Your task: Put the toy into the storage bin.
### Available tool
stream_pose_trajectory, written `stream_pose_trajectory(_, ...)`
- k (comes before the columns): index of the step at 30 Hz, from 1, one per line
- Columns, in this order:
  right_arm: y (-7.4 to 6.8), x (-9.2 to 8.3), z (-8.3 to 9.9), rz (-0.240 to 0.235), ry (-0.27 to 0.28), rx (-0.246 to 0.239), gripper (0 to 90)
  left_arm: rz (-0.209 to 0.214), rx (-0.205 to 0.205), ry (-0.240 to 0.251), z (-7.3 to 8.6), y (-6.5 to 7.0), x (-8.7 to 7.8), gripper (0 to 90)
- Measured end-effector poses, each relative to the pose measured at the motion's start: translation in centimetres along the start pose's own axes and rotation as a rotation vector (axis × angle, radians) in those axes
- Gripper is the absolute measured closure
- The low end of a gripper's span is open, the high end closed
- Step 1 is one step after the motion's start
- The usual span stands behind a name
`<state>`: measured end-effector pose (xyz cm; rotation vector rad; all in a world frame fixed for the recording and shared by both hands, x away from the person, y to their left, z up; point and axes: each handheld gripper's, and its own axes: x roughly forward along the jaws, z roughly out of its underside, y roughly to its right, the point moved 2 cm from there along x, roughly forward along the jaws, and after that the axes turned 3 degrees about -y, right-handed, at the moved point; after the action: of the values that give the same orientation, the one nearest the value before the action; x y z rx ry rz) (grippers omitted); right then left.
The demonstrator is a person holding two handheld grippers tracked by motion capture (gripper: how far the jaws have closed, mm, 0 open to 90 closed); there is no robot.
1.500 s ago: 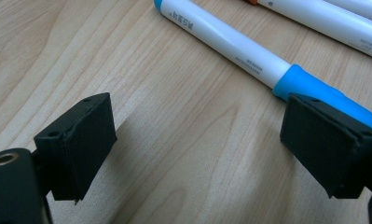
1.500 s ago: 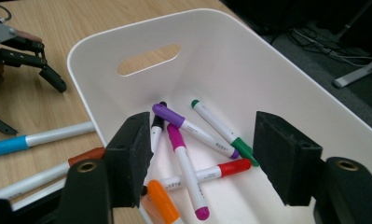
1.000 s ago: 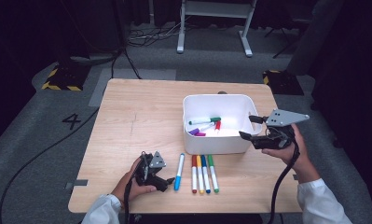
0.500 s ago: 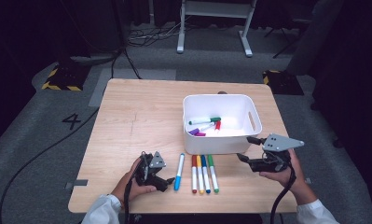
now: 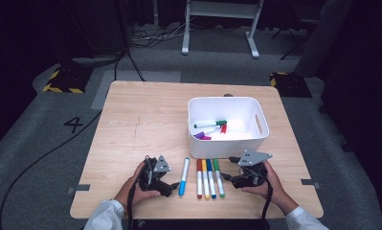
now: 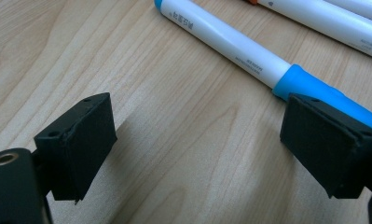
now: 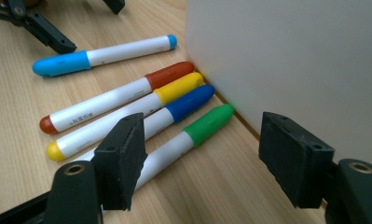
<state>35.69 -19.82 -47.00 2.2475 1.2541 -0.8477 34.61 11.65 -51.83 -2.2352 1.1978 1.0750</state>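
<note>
Right gripper (image 7: 202,154) beside green-capped white marker (image 7: 183,137), jaws wide, empty.
Marker lies against white plastic bin (image 5: 227,143) on pale wooden table (image 5: 140,120); dark room.

**A dim recording lab**

A lone wooden table (image 5: 145,124) stands on grey carpet in a dark room. Yellow-black hazard tape (image 5: 59,88) marks stand feet at upper left, cables (image 5: 150,40) trail across the floor at top, and a taped "4" (image 5: 74,124) labels the station.
</note>
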Motion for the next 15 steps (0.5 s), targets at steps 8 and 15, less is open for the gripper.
stream_pose_trajectory(8, -0.2, 2.8, 0.1, -0.018, -0.045, 0.017, 34.8, 0.000, 0.000, 0.000, 0.0, 0.0, 0.0, 10.5)
stream_pose_trajectory(15, 0.8, 3.6, 1.2, 0.018, -0.086, 0.049, 43.1, 0.000, 0.000, 0.000, 0.0, 0.0, 0.0, 10.5)
